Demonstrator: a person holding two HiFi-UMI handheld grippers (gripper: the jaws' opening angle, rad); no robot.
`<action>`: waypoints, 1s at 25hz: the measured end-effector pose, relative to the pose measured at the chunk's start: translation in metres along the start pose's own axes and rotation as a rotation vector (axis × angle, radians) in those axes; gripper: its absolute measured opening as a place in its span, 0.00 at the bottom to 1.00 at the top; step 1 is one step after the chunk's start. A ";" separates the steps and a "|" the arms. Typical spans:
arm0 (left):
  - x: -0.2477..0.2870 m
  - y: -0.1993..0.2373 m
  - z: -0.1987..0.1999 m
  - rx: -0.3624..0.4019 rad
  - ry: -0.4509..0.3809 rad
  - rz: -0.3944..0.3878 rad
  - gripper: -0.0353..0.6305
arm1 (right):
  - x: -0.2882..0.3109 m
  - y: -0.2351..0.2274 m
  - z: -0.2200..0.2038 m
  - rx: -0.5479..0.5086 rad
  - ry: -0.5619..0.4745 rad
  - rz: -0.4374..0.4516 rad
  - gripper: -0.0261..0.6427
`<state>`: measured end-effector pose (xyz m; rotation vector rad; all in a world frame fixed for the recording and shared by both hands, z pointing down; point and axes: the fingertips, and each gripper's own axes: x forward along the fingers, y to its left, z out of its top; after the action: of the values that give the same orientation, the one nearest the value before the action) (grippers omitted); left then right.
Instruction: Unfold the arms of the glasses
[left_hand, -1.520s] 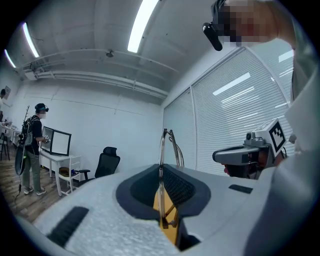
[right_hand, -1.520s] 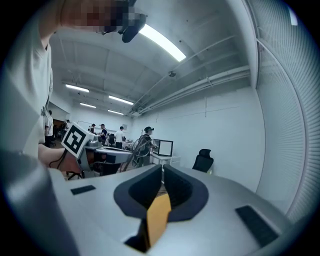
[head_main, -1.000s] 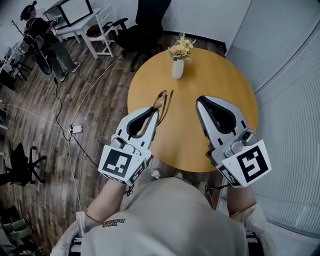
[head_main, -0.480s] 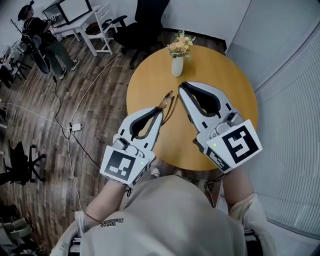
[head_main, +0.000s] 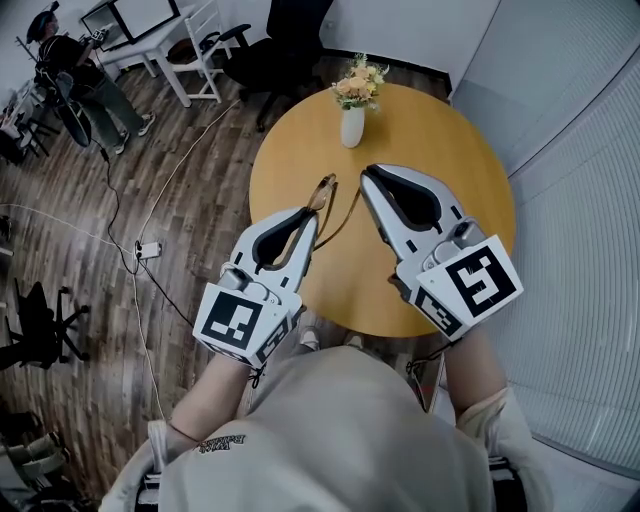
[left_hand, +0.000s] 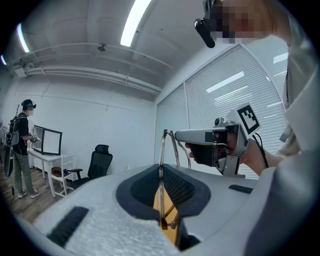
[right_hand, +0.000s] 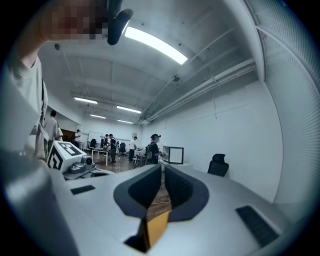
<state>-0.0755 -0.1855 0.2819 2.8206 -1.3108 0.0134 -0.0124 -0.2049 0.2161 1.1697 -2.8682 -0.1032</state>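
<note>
The left gripper (head_main: 303, 218) is clamped on the glasses (head_main: 326, 192), held out over the round table (head_main: 440, 130). The right gripper (head_main: 368, 176) hovers just beside them, jaws nearly together, empty. They look light, thin-wired and fragile, so I'd take one arm near its tip, gently

The table (head_main: 450, 140) lies bare across its middle, right side and near edge, giving a gripper room to pass, while a vase of flowers (head_main: 351, 128) stands at its far rim. The gap between the left gripper (head_main: 308, 215) and the right gripper (head_main: 368, 173) is narrow, and the glasses (head_main: 321, 192) clamped in the left one jut forward into it. Blinds (head_main: 585, 200) close in just beyond the table's right edge; the floor (head_main: 120, 300) on the left is open but crossed by a cable (head_main: 150, 205).
</note>
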 end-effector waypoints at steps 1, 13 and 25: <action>-0.001 0.003 0.000 -0.011 -0.004 0.008 0.11 | -0.002 -0.001 -0.002 0.001 0.004 -0.004 0.10; -0.008 0.044 0.008 -0.065 -0.055 0.119 0.11 | -0.026 -0.003 -0.044 0.008 0.085 -0.038 0.10; -0.006 0.057 0.008 -0.158 -0.075 0.162 0.11 | -0.045 0.004 -0.099 0.092 0.207 -0.049 0.10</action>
<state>-0.1233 -0.2180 0.2755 2.6020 -1.4815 -0.1846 0.0232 -0.1752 0.3147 1.1885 -2.6901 0.1411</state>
